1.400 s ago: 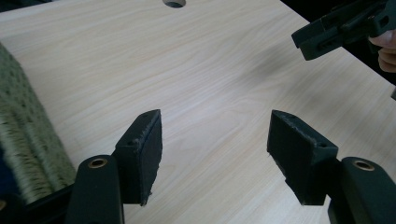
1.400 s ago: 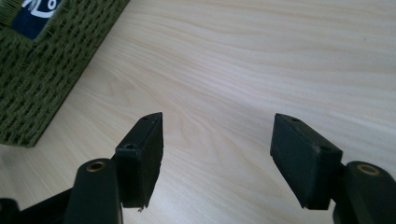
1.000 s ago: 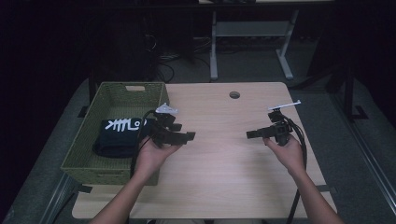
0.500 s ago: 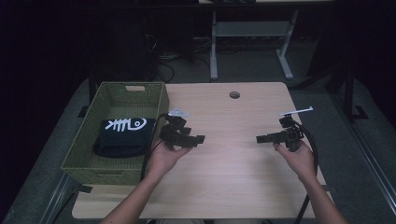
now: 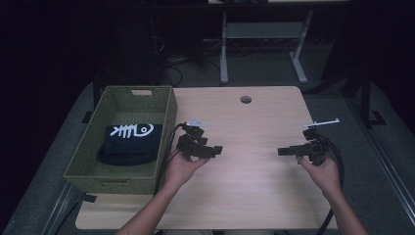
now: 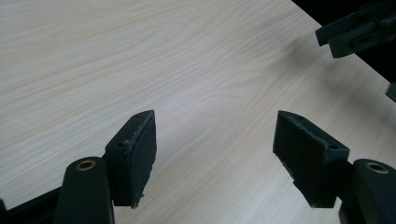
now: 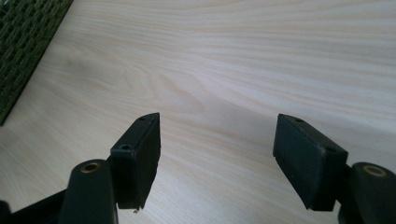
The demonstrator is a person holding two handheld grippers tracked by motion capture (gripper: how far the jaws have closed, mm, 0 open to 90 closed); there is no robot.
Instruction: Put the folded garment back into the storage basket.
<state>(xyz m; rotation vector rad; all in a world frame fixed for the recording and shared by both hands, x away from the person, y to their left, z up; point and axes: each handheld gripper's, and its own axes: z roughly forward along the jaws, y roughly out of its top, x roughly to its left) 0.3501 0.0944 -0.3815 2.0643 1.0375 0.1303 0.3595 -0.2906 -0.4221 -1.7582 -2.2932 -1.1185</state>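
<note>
Both hands have drawn back from the green woven basket (image 5: 161, 127) — the left gripper (image 6: 212, 154) and right gripper (image 7: 217, 158) gape empty over bare table (image 5: 254, 181), the folded black cloth (image 5: 129, 142) apparently stowed inside.

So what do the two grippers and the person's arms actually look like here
Both the left gripper and right gripper are black, with two flat, rectangular padded jaws, brass-coloured pivot rivets and trailing black cables. Each carries a small pale plate on top. The forearms are bare, no sleeves visible.

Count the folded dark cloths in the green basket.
1. The dark cloth with a white fish-bone print lies flat on the green basket floor; another underneath could be hidden.
</note>
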